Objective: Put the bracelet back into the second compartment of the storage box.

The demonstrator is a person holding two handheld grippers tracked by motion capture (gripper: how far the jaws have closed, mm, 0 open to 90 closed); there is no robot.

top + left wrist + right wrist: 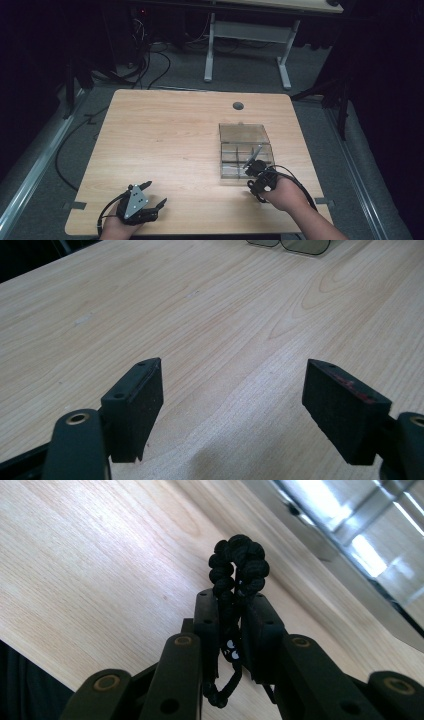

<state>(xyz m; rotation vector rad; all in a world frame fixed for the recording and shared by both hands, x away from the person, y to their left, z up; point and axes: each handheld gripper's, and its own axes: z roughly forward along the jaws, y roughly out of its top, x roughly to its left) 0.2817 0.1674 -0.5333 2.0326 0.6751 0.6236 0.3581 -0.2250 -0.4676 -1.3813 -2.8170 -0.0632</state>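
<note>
clear box [246, 150] contents unclear | right gripper [232, 611] clamps braided cord [238, 565] | left gripper [232, 410] apart

The black braided cord [235, 575] is partly hidden between the fingers [207, 625]. The clear box [360, 545] looks blurry and is cut off at the edge.

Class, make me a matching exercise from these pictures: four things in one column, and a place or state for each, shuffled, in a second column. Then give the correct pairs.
Things:
1. left gripper
2. right gripper
3. clear compartment box
4. round grey hole

Places or states:
A. lid open, on the table's right half
B. jaws wide apart above bare wood
C. near the table's far edge
D. jaws clamped on a black braided cord

Pairs: 1-B, 2-D, 3-A, 4-C
</note>
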